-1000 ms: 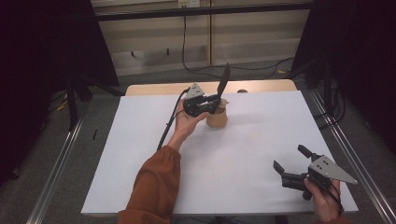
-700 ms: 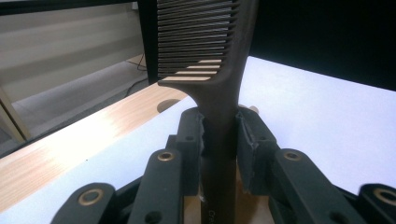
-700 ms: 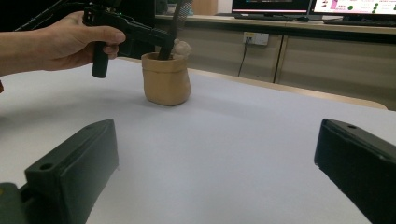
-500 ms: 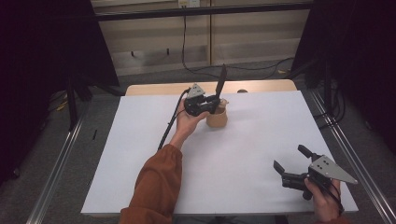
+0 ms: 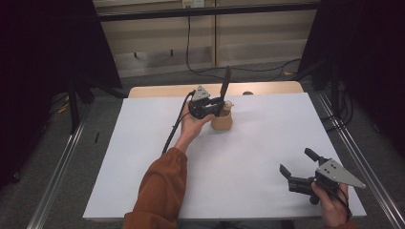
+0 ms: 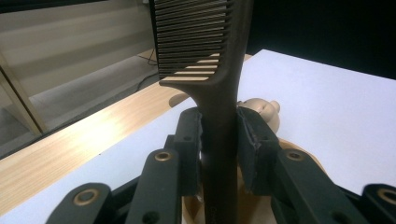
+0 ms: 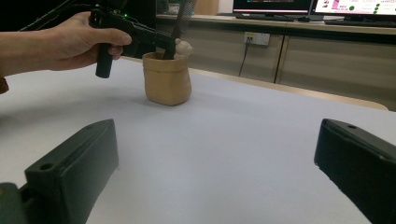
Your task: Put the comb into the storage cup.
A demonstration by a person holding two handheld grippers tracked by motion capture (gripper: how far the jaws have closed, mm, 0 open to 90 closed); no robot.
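high view: left gripper [image 5: 216, 106] at the far middle of the white table sheet [image 5: 143, 157], jaws clamped on the handle of a dark plastic comb [image 5: 225, 86] that stands upright, its lower end inside a tan, soft-sided pouch-like cup [image 5: 222, 120]. left gripper view: both pads [image 6: 191, 140] press the comb [image 6: 219, 121] shaft; teeth above, cup rim [image 6: 299, 154] and a small beige figure head [image 6: 261, 109] behind. progress, judged: comb lowered into the cup, grip not yet let go; release and withdrawal remain. right gripper [image 5: 298, 176]: near right corner, jaws wide, nothing between them, well apart from the cup. right gripper view: cup [image 7: 167, 77] upright, bare sheet all around it. edges: cup sits near the sheet's far edge, a wooden strip [image 5: 157, 90] beyond; open room lies to both sides and toward the person.
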